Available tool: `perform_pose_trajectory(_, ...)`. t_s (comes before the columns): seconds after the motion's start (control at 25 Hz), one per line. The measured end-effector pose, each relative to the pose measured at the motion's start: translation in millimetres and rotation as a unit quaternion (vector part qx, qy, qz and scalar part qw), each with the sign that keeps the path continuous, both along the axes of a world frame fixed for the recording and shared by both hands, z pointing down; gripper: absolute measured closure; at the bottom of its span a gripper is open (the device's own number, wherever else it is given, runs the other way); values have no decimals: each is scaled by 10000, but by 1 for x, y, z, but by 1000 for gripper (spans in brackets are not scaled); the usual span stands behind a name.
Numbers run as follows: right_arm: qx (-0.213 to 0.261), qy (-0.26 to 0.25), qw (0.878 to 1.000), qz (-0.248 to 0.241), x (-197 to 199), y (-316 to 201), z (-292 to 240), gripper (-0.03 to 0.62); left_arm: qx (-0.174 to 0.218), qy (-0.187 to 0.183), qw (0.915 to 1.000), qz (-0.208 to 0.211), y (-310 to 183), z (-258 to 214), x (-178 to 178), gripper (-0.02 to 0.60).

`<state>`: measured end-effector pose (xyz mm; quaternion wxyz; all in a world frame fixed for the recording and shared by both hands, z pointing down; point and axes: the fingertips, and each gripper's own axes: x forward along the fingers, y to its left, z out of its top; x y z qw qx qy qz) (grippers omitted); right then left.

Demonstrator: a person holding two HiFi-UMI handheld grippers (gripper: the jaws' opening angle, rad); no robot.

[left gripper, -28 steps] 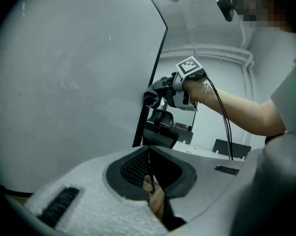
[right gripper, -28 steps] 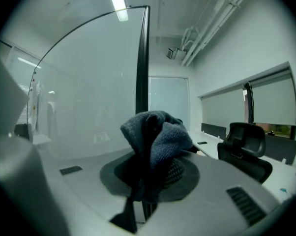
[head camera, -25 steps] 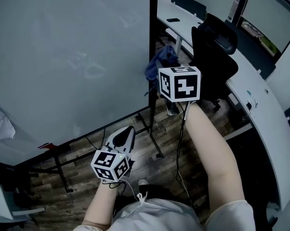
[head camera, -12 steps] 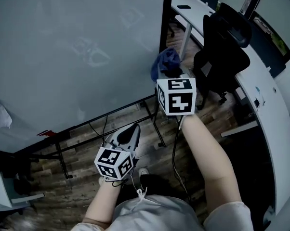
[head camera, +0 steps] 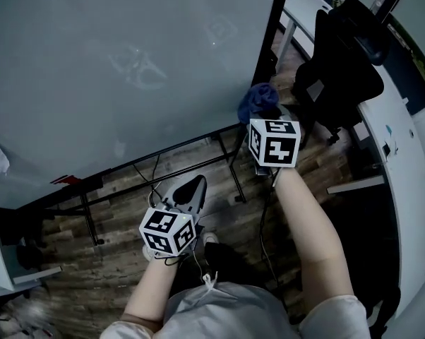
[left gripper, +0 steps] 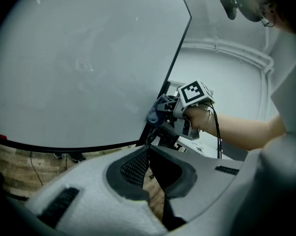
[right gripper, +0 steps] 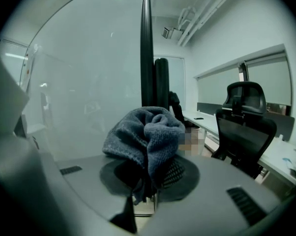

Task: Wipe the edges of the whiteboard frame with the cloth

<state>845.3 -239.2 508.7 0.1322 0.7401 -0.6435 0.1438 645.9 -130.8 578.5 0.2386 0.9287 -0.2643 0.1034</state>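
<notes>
Head view: the right tongs [head camera: 264,116] clamp a bunched blue-grey cloth [head camera: 257,97] at the lower end of the whiteboard frame [head camera: 272,21], on its dark right-hand edge, evidently so the wad can be run along the strip. The knitted cloth bulges from the tongs in thick, rumpled folds. The left tongs [head camera: 193,186], narrowly parted and empty, hang low over the wooden floor [head camera: 114,260], apparently kept clear of the wiping.
</notes>
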Motion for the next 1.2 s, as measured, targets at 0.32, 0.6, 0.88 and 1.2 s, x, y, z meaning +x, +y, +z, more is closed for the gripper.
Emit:
perform_pose_trajectory(0.32, -397, 100, 9990, 168, -1, 0, 59, 525, -224, -29, 9996, -192, -14, 28, -11, 563)
perform_pose_trajectory(0.6, -932, 17, 9956, 131, -1, 1, 119, 525, -585, -150, 9979, -247, -8, 67, -17, 563)
perform_pose_trajectory(0.88, -1310, 213, 9911, 94, -10, -2, 156, 525, -614, -248, 9971, -376, -7, 79, -31, 563)
perform_pose_trajectory(1.2, -1339, 233, 9907, -40, -54, -4, 163, 525, -587, -273, 9962, -586, -17, 76, -50, 563)
